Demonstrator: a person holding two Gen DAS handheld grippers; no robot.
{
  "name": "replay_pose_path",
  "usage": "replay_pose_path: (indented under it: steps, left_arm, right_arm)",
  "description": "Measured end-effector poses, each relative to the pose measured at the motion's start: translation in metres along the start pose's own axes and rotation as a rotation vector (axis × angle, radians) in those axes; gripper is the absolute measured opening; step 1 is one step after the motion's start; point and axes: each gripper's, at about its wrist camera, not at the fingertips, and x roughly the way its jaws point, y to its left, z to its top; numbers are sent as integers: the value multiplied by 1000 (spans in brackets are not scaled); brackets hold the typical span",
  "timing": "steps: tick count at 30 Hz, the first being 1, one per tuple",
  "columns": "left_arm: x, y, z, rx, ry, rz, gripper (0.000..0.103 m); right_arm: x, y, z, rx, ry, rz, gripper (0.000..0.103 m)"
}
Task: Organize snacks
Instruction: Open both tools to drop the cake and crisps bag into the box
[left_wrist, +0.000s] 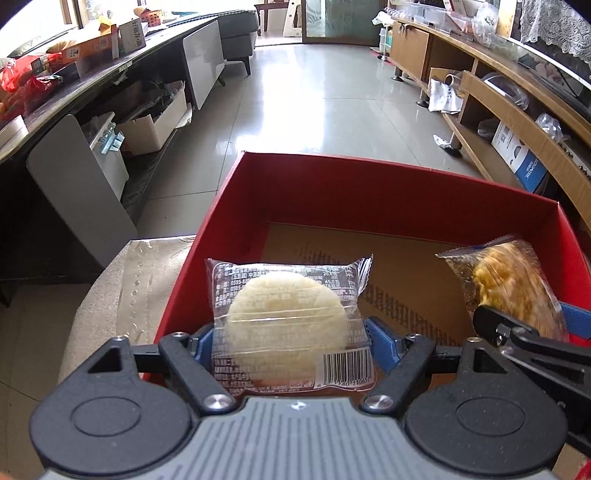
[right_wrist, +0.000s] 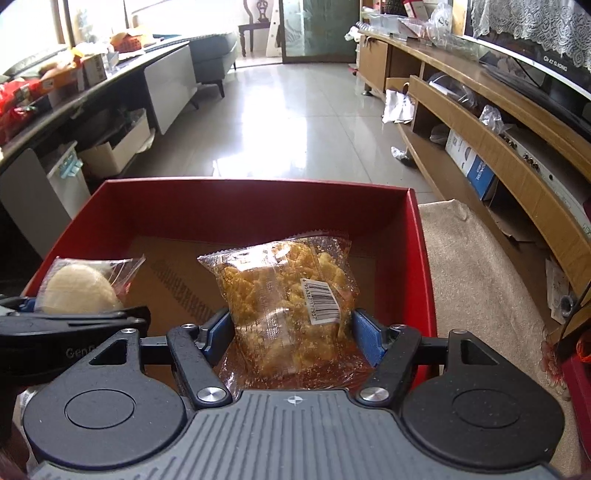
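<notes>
My left gripper (left_wrist: 291, 341) has the pale round cake packet (left_wrist: 288, 325) between its blue pads (left_wrist: 382, 345); whether they still press on it I cannot tell. My right gripper (right_wrist: 290, 338) has the yellow crumbly snack packet (right_wrist: 291, 295) between its fingers, with the same doubt. Both packets hang over the cardboard floor of the red box (right_wrist: 236, 206), just ahead of my fingertips.

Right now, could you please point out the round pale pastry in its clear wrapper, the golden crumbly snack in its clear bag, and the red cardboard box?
Round pale pastry (left_wrist: 286, 317), left wrist view, pastry's middle.
Golden crumbly snack (right_wrist: 280, 295), right wrist view, bag's middle.
Red cardboard box (right_wrist: 240, 206), right wrist view, far inner wall.
</notes>
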Motion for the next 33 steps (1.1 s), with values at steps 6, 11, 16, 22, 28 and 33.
replay_pose_path:
  steps: [6,11,16,22,28,33]
  left_arm:
    - [-1,5,3,-22,4,-17,80]
    - [-10,7,5,-20,-12,-29,81]
    - [-19,5,8,10,-56,-14,83]
    - [-29,12,8,-17,-63,-29,84]
    - [-45,20,3,-49,-66,-55,84]
    - [-59,24,-4,-62,-75,-69,84]
  right_arm:
    - [-5,-2,4,8,-26,7,79]
    - [-10,-6,6,20,-41,9,79]
    - [-17,-9,7,31,-57,11,81]
    - [-26,-10,7,34,-67,3,81]
    - [-42,-8,7,44,-81,11,82]
    - [-55,-2,6,39,-96,12,83]
